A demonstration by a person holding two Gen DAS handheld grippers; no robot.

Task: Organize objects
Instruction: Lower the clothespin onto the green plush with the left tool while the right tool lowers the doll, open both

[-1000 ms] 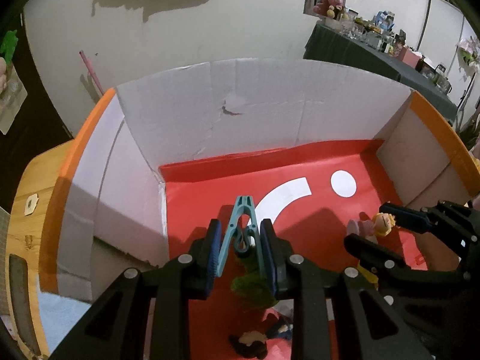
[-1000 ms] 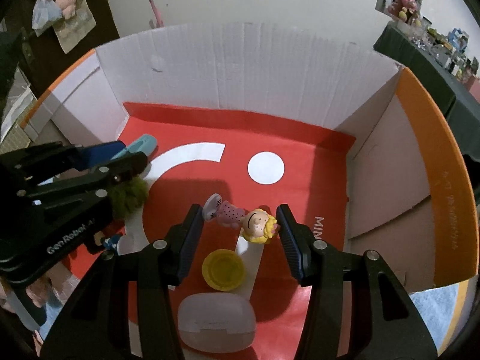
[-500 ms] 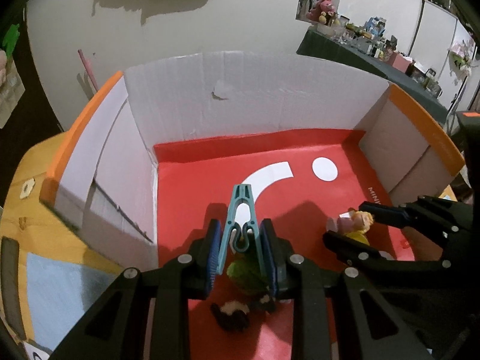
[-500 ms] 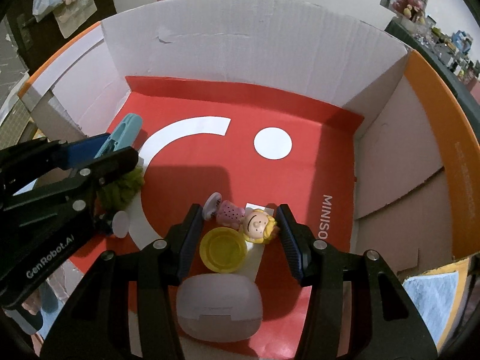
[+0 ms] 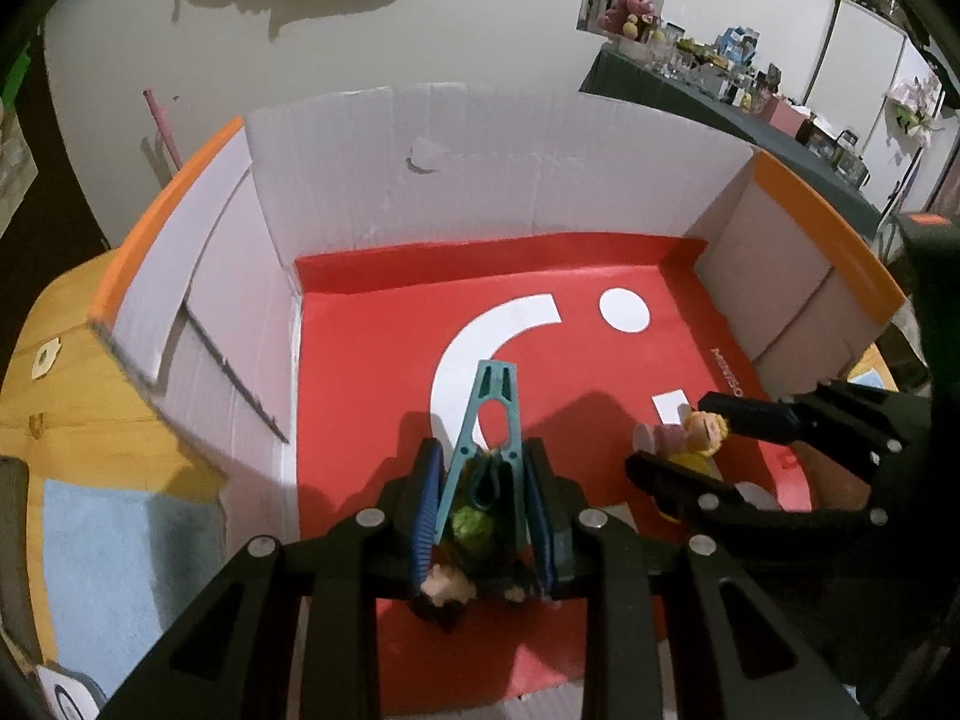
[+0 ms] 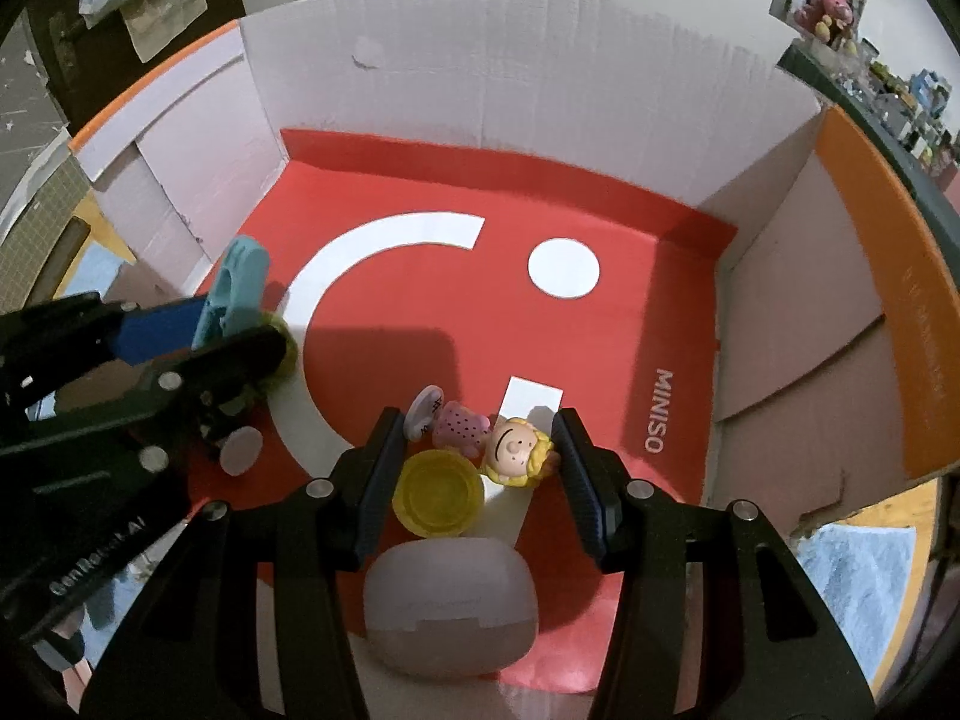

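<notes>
A cardboard box (image 5: 480, 168) with a red floor holds the objects. My left gripper (image 5: 483, 480) is shut on a teal clothespin (image 5: 489, 414), held above the box floor; it also shows in the right wrist view (image 6: 237, 288). Below it lie a green fuzzy toy (image 5: 471, 522) and a dark-haired figurine (image 5: 444, 591). My right gripper (image 6: 477, 450) is open around a blonde doll in a pink dress (image 6: 492, 438), which lies on the floor beside a yellow round lid (image 6: 438, 495) and a white oval case (image 6: 450, 606).
The box walls (image 6: 540, 60) are white with orange flaps (image 6: 876, 300). A small white disc (image 6: 240, 450) lies on the red floor. The box stands on a wooden table (image 5: 72, 396) with a blue cloth (image 5: 120, 564). A cluttered dark table (image 5: 750, 114) is far behind.
Both grippers have pulled back and upward from the box floor. The clothespin stays in the left gripper. The doll stays between the open right fingers.
</notes>
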